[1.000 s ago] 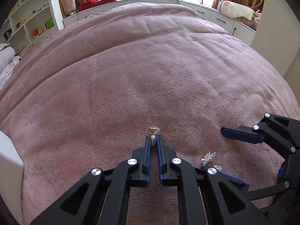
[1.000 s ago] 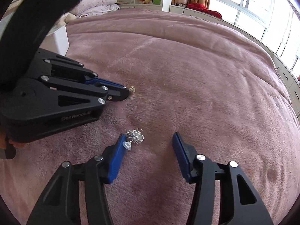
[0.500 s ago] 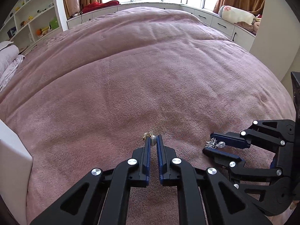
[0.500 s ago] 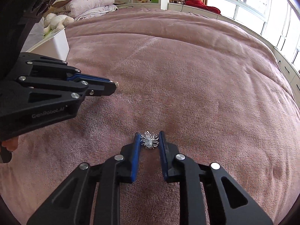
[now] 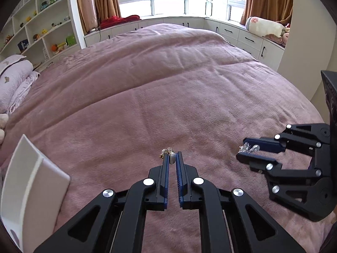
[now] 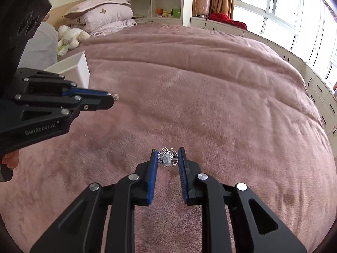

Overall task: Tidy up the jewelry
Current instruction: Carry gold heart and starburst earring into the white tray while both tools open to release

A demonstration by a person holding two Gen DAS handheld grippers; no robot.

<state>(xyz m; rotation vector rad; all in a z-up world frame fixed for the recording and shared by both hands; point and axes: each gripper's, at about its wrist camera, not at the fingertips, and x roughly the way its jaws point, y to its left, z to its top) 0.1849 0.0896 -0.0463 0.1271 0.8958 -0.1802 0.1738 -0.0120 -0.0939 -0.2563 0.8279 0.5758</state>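
My left gripper (image 5: 172, 155) is shut on a small gold earring with a pearl (image 5: 170, 155), held above the pink bedspread (image 5: 168, 97). It also shows in the right wrist view (image 6: 112, 98), with the earring's tip (image 6: 115, 97) poking out. My right gripper (image 6: 167, 152) is shut on a silver starburst brooch (image 6: 167, 158) and holds it above the bed. In the left wrist view the right gripper (image 5: 242, 150) is at the right with the brooch (image 5: 248, 148) between its tips.
A white box (image 5: 31, 187) stands at the left edge of the bed, also seen in the right wrist view (image 6: 73, 67). Folded quilts and pillows (image 6: 105, 16) and a plush toy (image 6: 69, 35) lie at the head. Shelves (image 5: 38, 31) and window cabinets (image 5: 242, 35) border the bed.
The right gripper closed on the brooch and lifted it off the bed. Both grippers have risen, each carrying its piece; the white box has come into view at left.
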